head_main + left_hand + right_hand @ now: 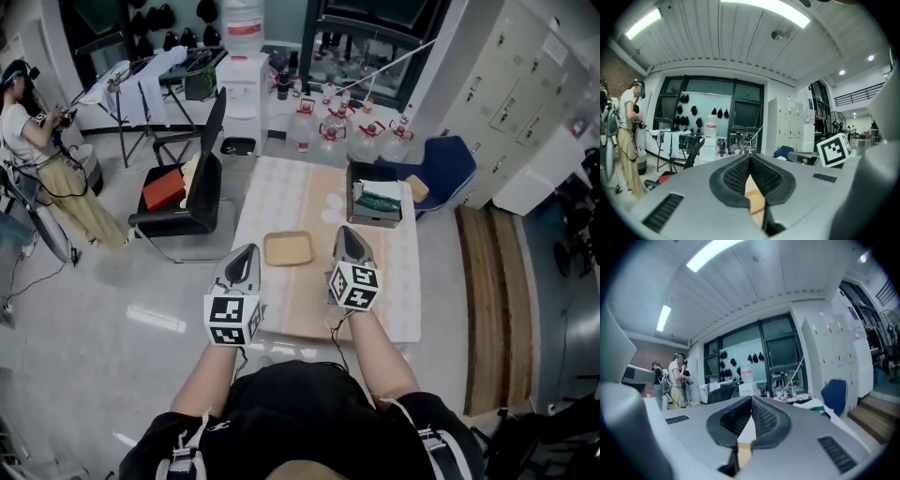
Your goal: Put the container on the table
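far left, 10 o'clock from the worktop [281, 192]: a person [28, 127] standing. Black chair [187, 202] just beside the worktop's left edge, with a red thing [164, 187] on the seat. Then the left hand-held gripper [246, 253] [750, 157], over the near-left edge: jaws closed tip to tip, nothing in them. The container [288, 248], a shallow tan tray, lies flat on the worktop between the two grippers and touches neither. At its 3 o'clock is the right hand-held gripper [349, 232] [751, 399], jaws also fully together and empty. Open black box [375, 206] at the container's 2 o'clock, on the far-right corner. Bottles [347, 136] on the floor at 12, blue seat [450, 164] further right.
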The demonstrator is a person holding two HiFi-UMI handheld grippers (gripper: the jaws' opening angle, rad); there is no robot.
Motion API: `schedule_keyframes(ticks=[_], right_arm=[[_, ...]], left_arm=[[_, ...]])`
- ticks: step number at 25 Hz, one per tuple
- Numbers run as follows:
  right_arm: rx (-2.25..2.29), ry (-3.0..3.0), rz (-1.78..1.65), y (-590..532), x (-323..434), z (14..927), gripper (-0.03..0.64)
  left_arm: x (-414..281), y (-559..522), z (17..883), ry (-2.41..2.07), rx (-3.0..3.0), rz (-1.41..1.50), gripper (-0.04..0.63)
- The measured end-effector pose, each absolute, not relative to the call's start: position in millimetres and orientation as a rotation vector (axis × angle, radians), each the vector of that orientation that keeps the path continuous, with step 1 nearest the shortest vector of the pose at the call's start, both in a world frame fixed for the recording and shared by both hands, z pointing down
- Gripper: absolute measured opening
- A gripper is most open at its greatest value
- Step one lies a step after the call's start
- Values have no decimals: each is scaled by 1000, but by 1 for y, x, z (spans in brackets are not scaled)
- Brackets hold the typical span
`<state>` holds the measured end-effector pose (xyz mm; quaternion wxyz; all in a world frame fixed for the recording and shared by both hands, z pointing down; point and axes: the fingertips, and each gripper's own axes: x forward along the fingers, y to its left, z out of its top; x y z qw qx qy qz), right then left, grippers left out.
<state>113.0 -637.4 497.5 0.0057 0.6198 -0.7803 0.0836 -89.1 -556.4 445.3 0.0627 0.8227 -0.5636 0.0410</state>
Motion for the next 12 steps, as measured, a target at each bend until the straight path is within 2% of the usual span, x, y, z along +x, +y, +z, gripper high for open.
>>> schedule_keyframes(ticks=[5,12], right_arm=[[1925,-2523,4,-606,115,436,12],[1956,-2559,-21,-579,120,425,13]], left_arm=[[-72,-560,441,-1671,2519,118,11],[-63,-558,436,-1657,2545,121,11]])
